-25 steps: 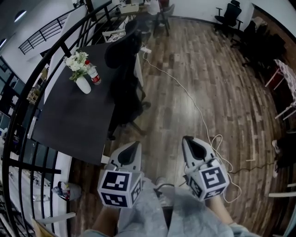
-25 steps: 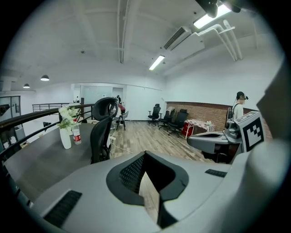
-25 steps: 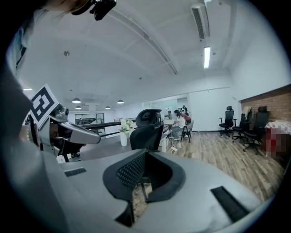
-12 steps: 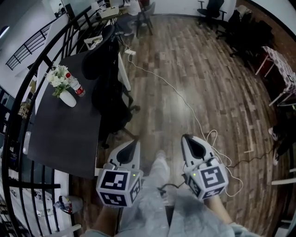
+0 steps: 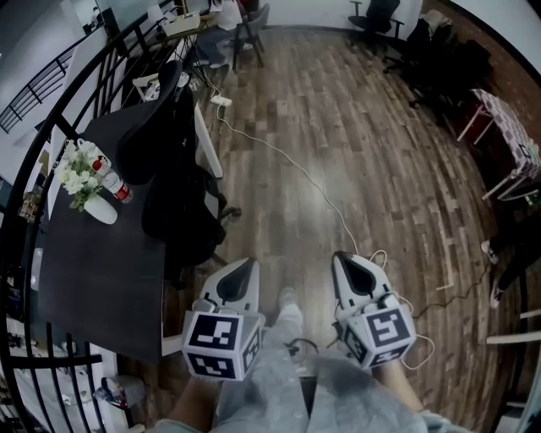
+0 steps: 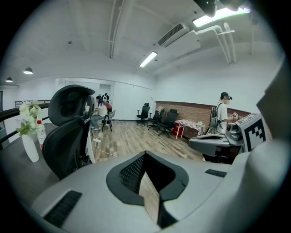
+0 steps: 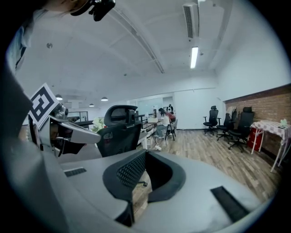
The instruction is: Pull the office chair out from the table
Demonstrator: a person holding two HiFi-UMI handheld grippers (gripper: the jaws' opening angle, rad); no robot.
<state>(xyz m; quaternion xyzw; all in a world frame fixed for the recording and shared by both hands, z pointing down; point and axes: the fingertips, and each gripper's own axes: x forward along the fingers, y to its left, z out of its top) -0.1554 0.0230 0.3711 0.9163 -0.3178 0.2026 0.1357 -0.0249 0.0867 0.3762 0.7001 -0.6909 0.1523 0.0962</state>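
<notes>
Sitting at table (image 5: 93,279) edge: chair (image 5: 173,203) | floor (image 5: 372,144) open on its right, cable (image 5: 283,157) across | left tool (image 5: 244,265), right tool (image 5: 342,257) clenched, empty

Office chair (image 5: 172,201) seat mostly hidden (under the table (image 5: 84,283)).

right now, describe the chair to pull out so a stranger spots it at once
Find the long dark table by the black railing, left in the head view. The office chair is pushed in at its right edge, near the white vase. It is the only chair at this table; the other black chairs stand far across the room.
</notes>
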